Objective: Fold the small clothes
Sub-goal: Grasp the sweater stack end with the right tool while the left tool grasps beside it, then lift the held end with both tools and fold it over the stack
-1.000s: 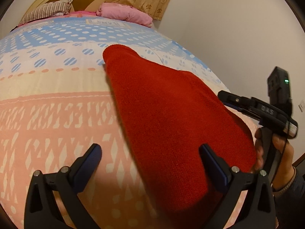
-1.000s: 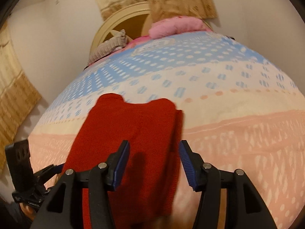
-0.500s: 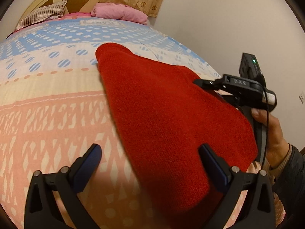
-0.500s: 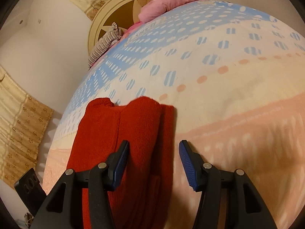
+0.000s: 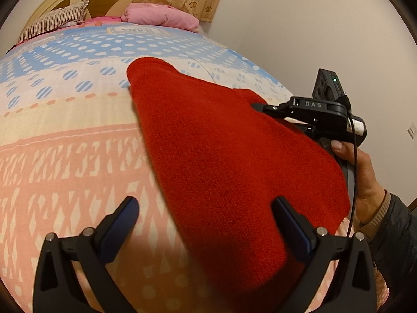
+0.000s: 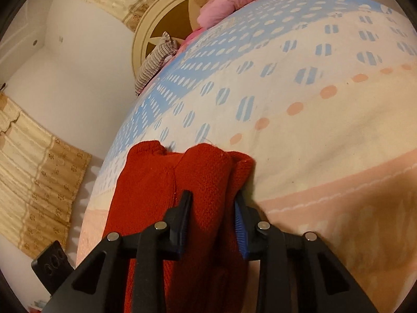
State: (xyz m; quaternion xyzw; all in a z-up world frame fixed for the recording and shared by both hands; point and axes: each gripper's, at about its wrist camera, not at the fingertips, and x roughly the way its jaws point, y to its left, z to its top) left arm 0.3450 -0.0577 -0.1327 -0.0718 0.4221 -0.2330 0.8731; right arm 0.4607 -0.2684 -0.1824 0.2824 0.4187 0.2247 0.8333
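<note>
The right gripper (image 6: 212, 208) pointed downward at the far right edge of the red knit garment (image 5: 221, 156), which lay on the patterned bedspread (image 5: 65, 143). Its jaws were closing, with a raised fold of the red knit between them; the pads appeared to press the fold on both sides. The right hand (image 5: 357, 172) gripped the tool's handle from below, a dark sleeve at the wrist.

The left gripper (image 5: 206, 216) was tilted down over the near end of the garment, jaws wide apart, one finger above bare bedspread, the other above red knit, gripping nothing.

Only the left wrist view showed the right hand and the garment's full spread. Only the right wrist view showed the pinched fold and the garment's layered edge. Both showed the pink bedding (image 5: 161, 17), striped pillow (image 5: 57, 20) and headboard (image 6: 161, 18).
</note>
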